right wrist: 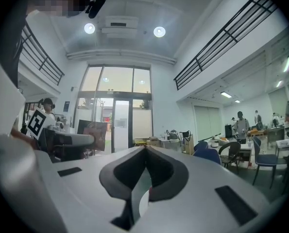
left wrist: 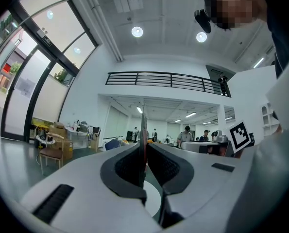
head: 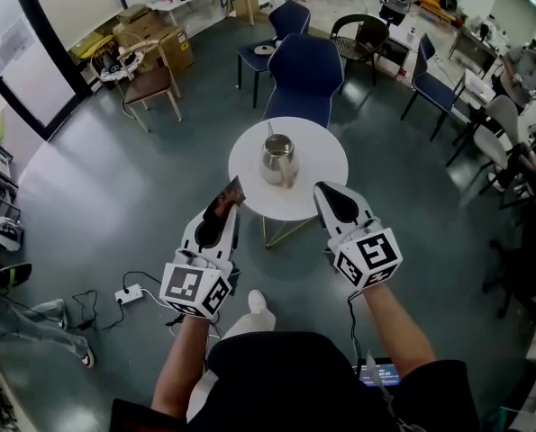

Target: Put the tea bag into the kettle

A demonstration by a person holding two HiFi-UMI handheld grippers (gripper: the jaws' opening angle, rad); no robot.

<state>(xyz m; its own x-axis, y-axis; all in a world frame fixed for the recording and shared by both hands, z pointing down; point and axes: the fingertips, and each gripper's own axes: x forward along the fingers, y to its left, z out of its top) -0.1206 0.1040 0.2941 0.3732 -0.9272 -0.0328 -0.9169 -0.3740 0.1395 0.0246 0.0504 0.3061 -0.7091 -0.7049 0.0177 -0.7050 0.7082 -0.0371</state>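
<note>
**A:** Where was the tea bag (head: 229, 194)?

**B:** It was pinched flat in the left gripper (head: 233, 207), sticking out past the tips, at the near edge of the round surface (head: 329, 151). The kettle (head: 278, 158) stood in the middle, a little farther off.

**A:** And the right gripper (head: 327, 193)?

**B:** Its jaws were pressed together on nothing, over the near right rim.

**A:** What could have gone wrong?

**B:** The packet was thin. I judged it could catch on the kettle's mouth and slip or fold, and a careless nudge might tip the kettle. I couldn't tell whether its top was open.
</note>
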